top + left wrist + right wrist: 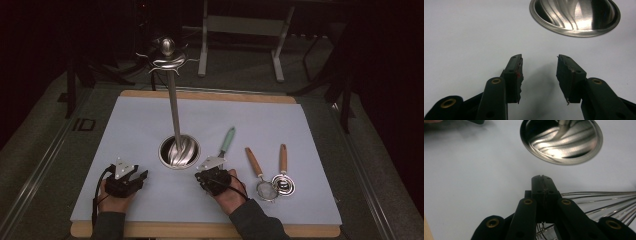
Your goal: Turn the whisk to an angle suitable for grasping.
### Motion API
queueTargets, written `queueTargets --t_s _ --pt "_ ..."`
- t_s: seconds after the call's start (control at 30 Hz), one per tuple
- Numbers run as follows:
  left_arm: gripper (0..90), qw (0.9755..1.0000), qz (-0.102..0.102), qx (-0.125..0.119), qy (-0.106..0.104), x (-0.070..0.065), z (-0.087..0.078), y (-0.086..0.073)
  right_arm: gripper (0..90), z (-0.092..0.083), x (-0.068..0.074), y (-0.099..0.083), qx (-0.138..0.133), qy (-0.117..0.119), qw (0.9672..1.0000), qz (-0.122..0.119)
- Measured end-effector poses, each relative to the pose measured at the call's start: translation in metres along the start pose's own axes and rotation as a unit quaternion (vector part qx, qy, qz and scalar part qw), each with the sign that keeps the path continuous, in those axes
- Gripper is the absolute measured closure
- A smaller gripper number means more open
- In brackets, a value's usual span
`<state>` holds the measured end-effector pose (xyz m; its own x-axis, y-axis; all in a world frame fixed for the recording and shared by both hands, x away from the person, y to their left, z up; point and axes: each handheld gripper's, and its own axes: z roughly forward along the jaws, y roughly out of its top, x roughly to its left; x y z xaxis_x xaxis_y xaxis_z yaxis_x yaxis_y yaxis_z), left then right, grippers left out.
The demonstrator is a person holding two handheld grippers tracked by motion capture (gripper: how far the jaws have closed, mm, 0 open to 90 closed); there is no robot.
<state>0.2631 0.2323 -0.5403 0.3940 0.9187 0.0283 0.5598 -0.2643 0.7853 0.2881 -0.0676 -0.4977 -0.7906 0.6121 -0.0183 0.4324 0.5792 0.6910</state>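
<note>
One broad surface (150, 120), a pale mat on a wooden board, carries everything. A tall hanging stand (173, 110) rises from a round steel base (179, 151) at mid-surface. The hooks on its head (167, 55) look bare, so the work, judged to be hanging utensils on the stand, is at its first step.

All three utensils lie on the mat to the right of the base. The teal-handled whisk (228, 139) is nearest, with its handle slanting away from the person. A wooden-handled strainer (260, 172) and a wooden-handled coil whisk (283, 172) lie farther right, close together and untouched.

The right gripper (543, 182) is clenched at the near end of the teal-handled whisk. Its jaws meet with a thin wire at their seam, and the whisk's wire loops (599, 200) fan out from under them, so it appears to grasp a loop. The whisk is not yet lifted. The left gripper (539, 67) is released, its jaws spread over bare mat just short of the base, holding nothing.

Room for moving: the mat is free between the right gripper and the base and across the far half of the surface. The lift must clear the upright pole, and the strainer lies near the right hand (231, 196). The near wooden edge (200, 230) runs close under both forearms.
</note>
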Motion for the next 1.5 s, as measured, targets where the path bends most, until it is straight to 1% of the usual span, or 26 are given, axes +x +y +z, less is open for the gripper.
queueTargets --t_s 0.23,0.33,0.37,0.4,0.43,0.47,0.5,0.57,0.63,0.73,0.77,0.83,0.87,0.93,1.0,1.03,1.07,1.1,1.2,1.23,1.33,1.47,1.5 --pt "56.1 1.0 0.002 0.0 0.001 0.0 0.0 0.0 89.1 -0.012 -0.006 -0.009 0.001 -0.012 0.9999 0.002" --pt "56.1 1.0 0.002 0.0 0.001 0.0 0.0 0.0 88.3 -0.018 -0.012 -0.016 0.002 -0.017 0.9998 0.008" --pt "56.1 1.0 0.002 -0.001 0.001 0.0 0.0 0.0 88.3 -0.018 -0.012 -0.016 0.002 -0.017 0.9998 0.008" --pt "56.1 1.0 0.001 0.0 0.001 0.0 0.0 0.0 88.4 -0.021 -0.014 -0.022 0.002 -0.017 0.9998 0.013" --pt "56.1 1.0 0.001 0.0 0.001 0.0 0.0 0.0 88.4 -0.021 -0.014 -0.022 0.002 -0.017 0.9998 0.013" --pt "56.1 1.0 0.001 0.0 0.002 0.0 0.0 0.0 88.3 -0.023 -0.016 -0.025 0.008 -0.024 0.9996 0.013" --pt "56.1 1.0 0.001 0.0 0.002 0.0 0.0 0.0 88.3 -0.023 -0.016 -0.025 0.008 -0.024 0.9996 0.013" --pt "56.1 1.0 0.001 0.0 0.002 -0.001 0.0 0.0 88.3 -0.029 -0.019 -0.031 0.004 -0.021 0.9996 0.02" --pt "56.1 1.0 0.001 0.0 0.002 -0.001 0.0 0.0 88.3 -0.033 -0.021 -0.033 0.006 -0.029 0.9993 0.021" --pt "56.1 1.0 0.001 0.0 0.002 -0.001 0.0 0.0 88.2 -0.036 -0.024 -0.036 0.008 -0.033 0.9992 0.022" --pt "56.1 1.0 0.001 0.0 0.002 -0.001 0.0 0.0 88.2 -0.037 -0.027 -0.04 0.01 -0.036 0.9989 0.029" --pt "56.1 1.0 0.001 0.0 0.002 -0.001 0.0 0.0 88.2 -0.038 -0.029 -0.042 0.011 -0.036 0.9988 0.031" --pt "56.1 1.0 0.001 0.0 0.002 -0.001 0.001 0.0 88.3 -0.04 -0.031 -0.045 0.011 -0.038 0.9986 0.036" --pt "56.1 1.0 0.001 0.0 0.002 -0.001 0.0 0.0 88.2 -0.042 -0.034 -0.048 0.01 -0.039 0.9984 0.04" --pt "56.1 1.0 0.001 0.0 0.002 -0.001 0.001 0.0 88.2 -0.046 -0.037 -0.052 0.011 -0.042 0.9982 0.043" --pt "56.1 1.0 0.002 0.0 0.002 -0.001 0.001 0.0 88.2 -0.051 -0.04 -0.055 0.008 -0.044 0.9979 0.046" --pt "56.1 1.0 0.002 0.0 0.002 -0.001 0.001 0.0 88.2 -0.051 -0.04 -0.055 0.008 -0.044 0.9979 0.046" --pt "56.1 1.0 0.002 0.0 0.003 -0.001 0.001 0.0 88.2 -0.056 -0.044 -0.056 0.002 -0.044 0.9977 0.052" --pt "56.1 1.0 0.002 0.001 0.003 -0.001 0.001 0.0 88.0 -0.061 -0.046 -0.057 0.002 -0.047 0.9974 0.054" --pt "56.2 1.0 0.002 0.001 0.003 -0.001 0.001 0.0 87.1 -0.065 -0.049 -0.057 -0.001 -0.045 0.9973 0.058" --pt "56.1 1.0 0.002 0.001 0.003 -0.001 0.001 0.0 86.2 -0.067 -0.052 -0.057 -0.007 -0.041 0.9971 0.063" --pt "56.1 1.0 0.002 0.001 0.003 -0.001 0.001 0.0 84.1 -0.072 -0.057 -0.052 -0.015 -0.045 0.9966 0.068" --pt "56.2 1.0 0.002 0.001 0.003 -0.001 0.001 0.0 82.0 -0.074 -0.061 -0.048 -0.018 -0.048 0.9962 0.07"
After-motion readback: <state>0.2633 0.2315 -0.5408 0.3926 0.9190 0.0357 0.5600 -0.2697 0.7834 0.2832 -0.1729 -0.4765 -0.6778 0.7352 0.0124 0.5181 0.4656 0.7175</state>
